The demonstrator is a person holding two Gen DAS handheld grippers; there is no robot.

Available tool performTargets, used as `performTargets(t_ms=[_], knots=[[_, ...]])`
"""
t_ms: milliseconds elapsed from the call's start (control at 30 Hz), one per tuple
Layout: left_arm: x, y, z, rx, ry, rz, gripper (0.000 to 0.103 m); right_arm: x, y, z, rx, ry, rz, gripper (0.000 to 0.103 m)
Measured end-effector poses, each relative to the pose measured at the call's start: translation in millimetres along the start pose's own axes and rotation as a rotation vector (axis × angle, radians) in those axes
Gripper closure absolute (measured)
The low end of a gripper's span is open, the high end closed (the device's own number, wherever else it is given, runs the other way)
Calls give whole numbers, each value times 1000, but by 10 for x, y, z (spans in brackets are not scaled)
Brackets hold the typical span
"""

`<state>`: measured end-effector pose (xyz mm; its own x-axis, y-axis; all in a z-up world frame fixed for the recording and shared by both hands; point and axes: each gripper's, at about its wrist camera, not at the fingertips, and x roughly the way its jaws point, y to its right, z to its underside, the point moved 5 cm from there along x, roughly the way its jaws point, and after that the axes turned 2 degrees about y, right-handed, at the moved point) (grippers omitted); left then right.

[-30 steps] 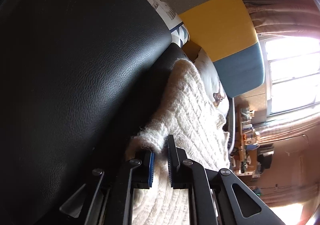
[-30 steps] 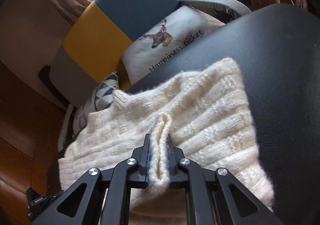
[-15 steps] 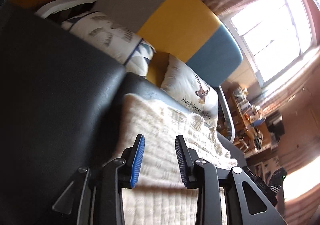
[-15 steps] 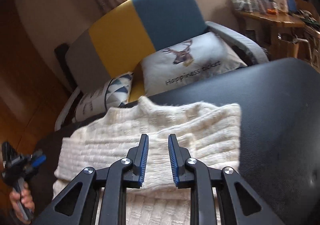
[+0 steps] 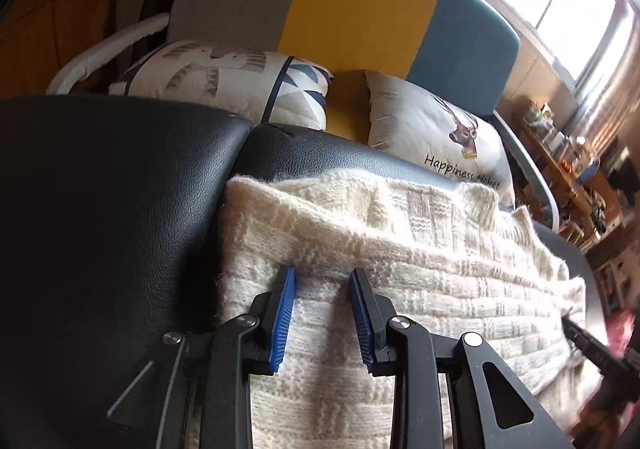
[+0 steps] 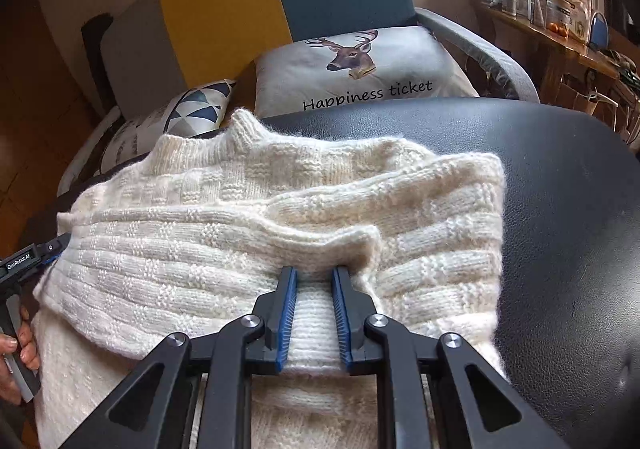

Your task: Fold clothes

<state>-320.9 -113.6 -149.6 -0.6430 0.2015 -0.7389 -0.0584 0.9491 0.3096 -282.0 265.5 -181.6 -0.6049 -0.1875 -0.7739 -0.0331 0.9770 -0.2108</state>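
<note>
Both my tools, left and right, gape over the sweater; beyond it, two cushions crowd the sofa.

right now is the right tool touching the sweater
Cannot tell. In the right wrist view the right tool is open, its tips at a raised fold of the sweater, but that view shows neither contact nor gap.

The left gripper hovers with its jaws apart over a folded cream knit sweater lying on a black leather surface. Behind stand a deer cushion and a patterned cushion
</note>
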Motion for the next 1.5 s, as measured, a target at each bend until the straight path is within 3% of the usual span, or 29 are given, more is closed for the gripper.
performTargets(t_ms=[133,233,400,600,667,733,833,867,1067,1233,1333,1500], knots=[[-275,-140,-27,-113,36,38,73,-6,-11,-9,-2,-20,-3,86],[-646,-68,65,-91,120,92,70,-9,-19,-13,-2,-36,-7,86],[-389,-78,497,33,-25,11,70,-55,-41,86,2,-55,-2,86],[-535,-76,487,48,-64,5,70,-170,20,175,76,-113,-47,86],[-749,-102,547,26,-37,14,70,-290,54,204,141,-128,-100,86],[-1016,-149,628,-3,1,34,69,-555,130,274,242,-75,-189,84],[-1497,-322,873,-48,45,87,60,-966,258,585,369,-60,-387,83],[-1633,-387,984,-54,43,110,60,-1101,319,748,385,-72,-416,82],[-2114,-686,1746,-28,-35,186,54,-1858,830,1782,489,-139,-462,75],[-2222,-718,2243,7,-115,233,46,-2086,967,2500,548,-230,-486,71],[-2201,-657,2431,28,-166,261,41,-2067,914,2639,573,-224,-551,71],[-2242,-598,2562,65,-176,248,36,-1872,655,2520,528,-210,-644,71]])
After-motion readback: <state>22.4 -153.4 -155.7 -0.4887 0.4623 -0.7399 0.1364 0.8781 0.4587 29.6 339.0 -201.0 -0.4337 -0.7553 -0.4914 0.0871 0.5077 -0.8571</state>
